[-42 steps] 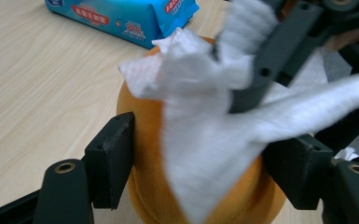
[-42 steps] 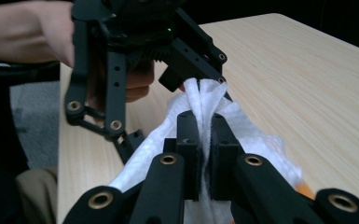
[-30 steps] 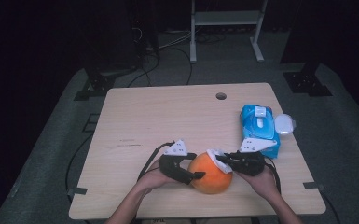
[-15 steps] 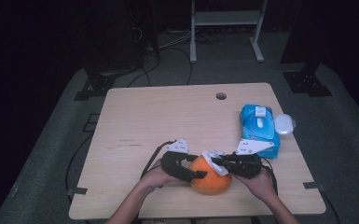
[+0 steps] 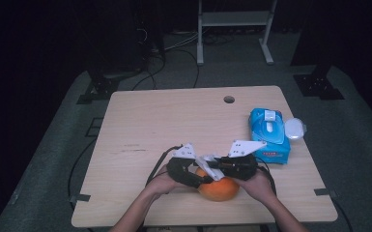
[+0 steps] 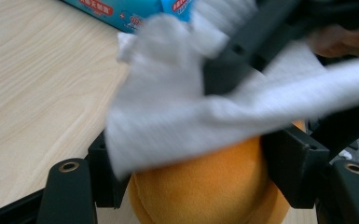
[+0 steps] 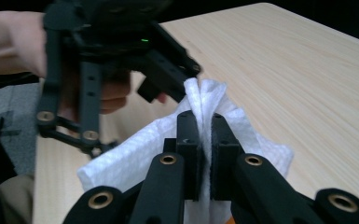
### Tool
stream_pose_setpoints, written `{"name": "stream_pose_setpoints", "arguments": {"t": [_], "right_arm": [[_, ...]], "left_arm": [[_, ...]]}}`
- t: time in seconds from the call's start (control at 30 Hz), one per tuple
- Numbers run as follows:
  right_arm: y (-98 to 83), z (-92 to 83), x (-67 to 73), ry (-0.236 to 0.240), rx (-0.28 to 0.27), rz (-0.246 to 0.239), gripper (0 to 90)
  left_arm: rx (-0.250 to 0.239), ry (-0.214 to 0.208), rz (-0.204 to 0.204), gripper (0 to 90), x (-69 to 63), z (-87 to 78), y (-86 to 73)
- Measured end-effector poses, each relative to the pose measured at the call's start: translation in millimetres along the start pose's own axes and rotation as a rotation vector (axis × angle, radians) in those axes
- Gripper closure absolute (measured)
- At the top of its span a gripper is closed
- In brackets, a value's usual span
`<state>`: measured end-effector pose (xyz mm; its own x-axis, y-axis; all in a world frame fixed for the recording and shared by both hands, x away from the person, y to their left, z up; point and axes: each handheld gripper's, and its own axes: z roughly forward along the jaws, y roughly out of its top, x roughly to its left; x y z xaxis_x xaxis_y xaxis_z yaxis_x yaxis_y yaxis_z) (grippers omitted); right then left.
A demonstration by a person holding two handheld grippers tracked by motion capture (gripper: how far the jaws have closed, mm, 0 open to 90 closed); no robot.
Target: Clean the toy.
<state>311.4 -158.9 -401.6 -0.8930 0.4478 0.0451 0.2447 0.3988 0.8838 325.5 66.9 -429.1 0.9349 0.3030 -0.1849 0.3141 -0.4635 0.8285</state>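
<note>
A: Since a second ago, left gripper (image 5: 204, 180) jaws have closed onto the orange ball (image 5: 218, 188), near table's (image 5: 174, 121) front edge.

B: Right gripper (image 7: 204, 122) pinches the white wipe (image 7: 135, 151) (draped over it); wiping can begin

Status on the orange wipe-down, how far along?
Done: a white wipe is out of the blue wipes pack and pinched in the right gripper. The left gripper, whose jaws have just been closing, clamps the orange ball on the table. In hand: the wipe lies over the ball's top. Left: probably more wiping; how clean it is can't be told.
</note>
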Motion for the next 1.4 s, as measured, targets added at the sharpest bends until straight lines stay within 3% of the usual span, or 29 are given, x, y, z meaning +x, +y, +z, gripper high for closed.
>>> {"name": "stream_pose_setpoints", "arguments": {"t": [0.17, 0.3, 0.43, 0.53, 0.67, 0.8, 0.93, 1.07, 1.13, 1.27, 1.4], "right_arm": [[-11.3, -10.5, -12.3, -0.033, -0.004, 0.047, 84.1], [-23.2, -22.7, -16.5, -0.05, -0.01, 0.083, 84.2], [-31.8, -34.7, -14.1, -0.057, -0.013, 0.1, 84.2], [-34.9, -40.3, -8.3, -0.037, -0.018, 0.111, 84.3], [-29.6, -36.1, -1.5, -0.019, -0.021, 0.09, 84.2], [-22.5, -29.2, -8.5, -0.016, -0.027, 0.089, 84.1], [-26.0, -24.0, -16.7, 0.011, -0.016, 0.124, 84.2], [-31.3, -23.8, -9.8, 0.012, -0.023, 0.113, 84.2], [-31.1, -25.2, -7.2, 0.016, -0.024, 0.11, 84.2], [-26.1, -29.2, -1.3, 0.001, -0.031, 0.083, 84.3], [-12.0, -39.4, -2.7, -0.023, -0.079, 0.06, 84.3]], "left_arm": [[-0.006, 0.008, 0.028, 31.0, -3.0, -2.0, -3.8], [-0.017, 0.009, 0.026, 30.9, -2.8, -3.3, -7.3], [-0.015, 0.011, 0.022, 30.6, -2.6, -3.8, -7.7], [-0.018, 0.01, 0.017, 29.3, -1.5, -3.4, -8.0], [-0.018, 0.01, 0.027, 28.9, -4.2, -2.6, -6.2], [-0.013, -0.011, 0.04, 26.9, -6.5, -4.4, -4.2], [-0.022, -0.04, 0.019, 20.7, -2.1, -4.9, -5.4], [0.021, -0.073, -0.075, 7.9, 5.8, 1.2, -7.1], [0.042, -0.108, -0.093, 7.4, 6.4, 7.0, -8.1], [0.006, -0.105, -0.033, 25.1, 1.5, 0.9, -1.7], [-0.075, -0.011, 0.103, 31.4, -4.1, -9.7, 12.5]]}}
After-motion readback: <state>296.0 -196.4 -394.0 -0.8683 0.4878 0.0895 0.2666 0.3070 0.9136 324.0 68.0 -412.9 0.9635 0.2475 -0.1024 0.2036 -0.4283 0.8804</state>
